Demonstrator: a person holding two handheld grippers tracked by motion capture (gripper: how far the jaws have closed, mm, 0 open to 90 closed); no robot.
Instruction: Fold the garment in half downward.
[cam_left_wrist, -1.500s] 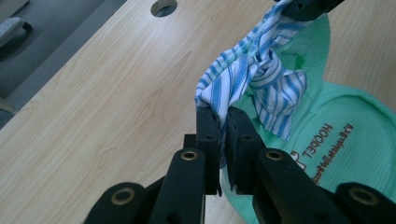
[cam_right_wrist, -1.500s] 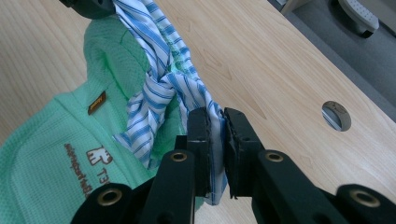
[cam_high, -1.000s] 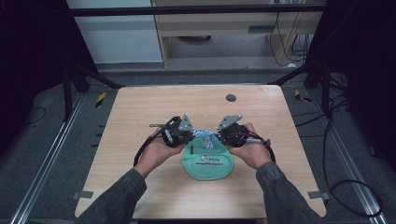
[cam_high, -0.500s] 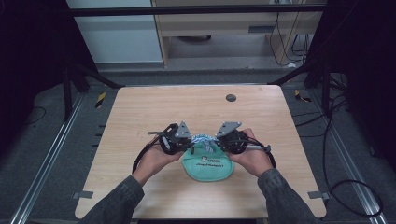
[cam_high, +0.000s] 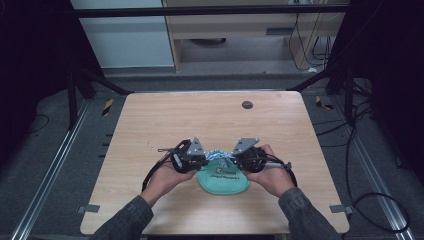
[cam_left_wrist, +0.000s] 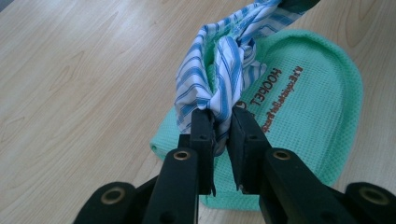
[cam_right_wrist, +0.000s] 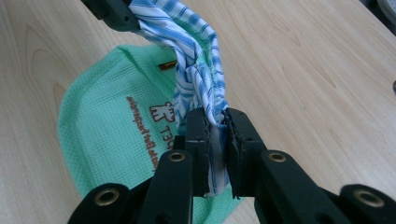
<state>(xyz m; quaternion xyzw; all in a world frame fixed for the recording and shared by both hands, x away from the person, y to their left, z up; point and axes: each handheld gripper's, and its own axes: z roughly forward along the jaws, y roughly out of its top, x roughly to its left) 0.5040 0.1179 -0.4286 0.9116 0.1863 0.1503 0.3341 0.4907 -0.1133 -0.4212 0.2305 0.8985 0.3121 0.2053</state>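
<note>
A pale wooden table (cam_high: 150, 125) stands on grey floor (cam_high: 50, 140) beneath dark frame bars (cam_high: 210, 9).

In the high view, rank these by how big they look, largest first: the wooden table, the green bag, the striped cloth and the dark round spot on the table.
1. wooden table
2. green bag
3. striped cloth, bunched between both grippers
4. dark round spot

The cloth and the spot look close in size, so their order is unsure.

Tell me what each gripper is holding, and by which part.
Both hold the blue-and-white striped cloth: the left gripper pinches one bunched end, the right gripper the other. The cloth spans between them above the green cloth.
</note>
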